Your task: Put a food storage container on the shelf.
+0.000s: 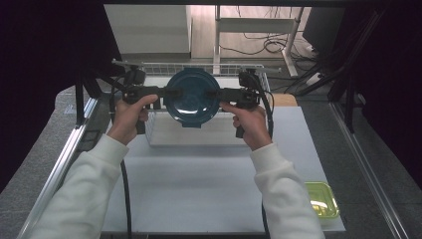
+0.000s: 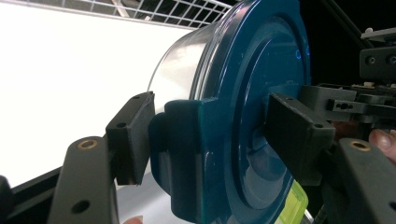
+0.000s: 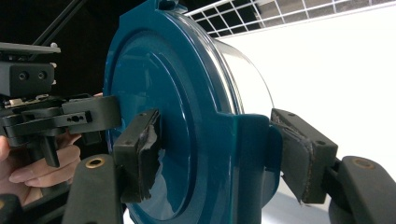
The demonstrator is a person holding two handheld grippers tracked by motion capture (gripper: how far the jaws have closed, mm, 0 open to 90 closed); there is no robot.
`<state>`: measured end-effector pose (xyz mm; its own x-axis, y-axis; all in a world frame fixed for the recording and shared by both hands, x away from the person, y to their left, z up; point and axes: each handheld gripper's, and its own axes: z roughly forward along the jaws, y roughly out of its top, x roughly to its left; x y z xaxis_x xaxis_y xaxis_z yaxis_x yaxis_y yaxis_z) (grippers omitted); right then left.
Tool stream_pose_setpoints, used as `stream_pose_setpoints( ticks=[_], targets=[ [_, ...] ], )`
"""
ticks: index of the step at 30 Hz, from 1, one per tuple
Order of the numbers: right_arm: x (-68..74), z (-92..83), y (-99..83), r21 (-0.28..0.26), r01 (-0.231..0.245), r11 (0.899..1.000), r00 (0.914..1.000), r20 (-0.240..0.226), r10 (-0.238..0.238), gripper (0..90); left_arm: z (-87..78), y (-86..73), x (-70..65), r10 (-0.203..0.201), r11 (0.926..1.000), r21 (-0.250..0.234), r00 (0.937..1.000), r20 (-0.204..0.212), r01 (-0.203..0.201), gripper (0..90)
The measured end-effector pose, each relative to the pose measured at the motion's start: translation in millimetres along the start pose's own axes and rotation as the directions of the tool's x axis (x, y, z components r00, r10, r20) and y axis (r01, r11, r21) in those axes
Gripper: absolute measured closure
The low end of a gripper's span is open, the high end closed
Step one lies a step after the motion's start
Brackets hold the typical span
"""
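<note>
A round clear container with a teal lid (image 1: pixel 191 97) is held up in the air, tipped so the lid faces the high view camera, between both grippers. My left gripper (image 1: pixel 171 92) grips its left edge; in the left gripper view (image 2: pixel 212 140) one pad sits on a teal latch tab (image 2: pixel 180 154) and the other presses the lid face (image 2: pixel 261 93). My right gripper (image 1: pixel 211 93) grips the opposite edge. In the right gripper view (image 3: pixel 222 156) its jaws clamp the other latch tab (image 3: pixel 245 154) and the lid (image 3: pixel 154 84). The clear body (image 3: pixel 243 79) points away from the person.
A white wire basket (image 1: pixel 199 68) stands behind and below the container, with a white tray (image 1: pixel 199 133) in front of it. The white table top (image 1: pixel 199 174) stretches toward the person. A yellow-green tray (image 1: pixel 322 199) lies at the front right corner.
</note>
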<state>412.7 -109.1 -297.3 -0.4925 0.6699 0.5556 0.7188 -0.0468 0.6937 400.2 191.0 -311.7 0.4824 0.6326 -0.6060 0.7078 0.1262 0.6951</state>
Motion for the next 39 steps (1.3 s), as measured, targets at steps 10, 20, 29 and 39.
stream_pose_setpoints(
  ticks=[10, 20, 29, 39],
  targets=[
    [4.2, 6.4, 17.7, 0.000, 0.008, 1.000, 0.9999, 0.015, -0.008, 34.9, 0.9, 15.7, 7.8, -0.002, 0.9999, -0.011, 0.9999, 0.014, 0.002, 34.9],
    [-1.8, 8.6, 34.8, 0.002, 0.003, 1.000, 0.9998, 0.019, -0.003, 34.9, 10.4, 34.0, 8.7, -0.006, 1.0000, 0.001, 0.9998, 0.017, 0.006, 34.8],
    [-9.4, 5.2, 48.1, -0.017, -0.013, 1.000, 0.9997, 0.018, 0.013, 34.7, 21.3, 50.4, 5.1, 0.008, 0.9999, 0.011, 0.9998, 0.017, -0.008, 34.8],
    [-29.3, 12.7, 50.3, -0.010, -0.050, 0.999, 0.9980, 0.040, 0.050, 34.3, 43.7, 51.4, 18.7, -0.024, 0.9989, 0.041, 0.9995, 0.019, 0.023, 34.8]
  ],
)
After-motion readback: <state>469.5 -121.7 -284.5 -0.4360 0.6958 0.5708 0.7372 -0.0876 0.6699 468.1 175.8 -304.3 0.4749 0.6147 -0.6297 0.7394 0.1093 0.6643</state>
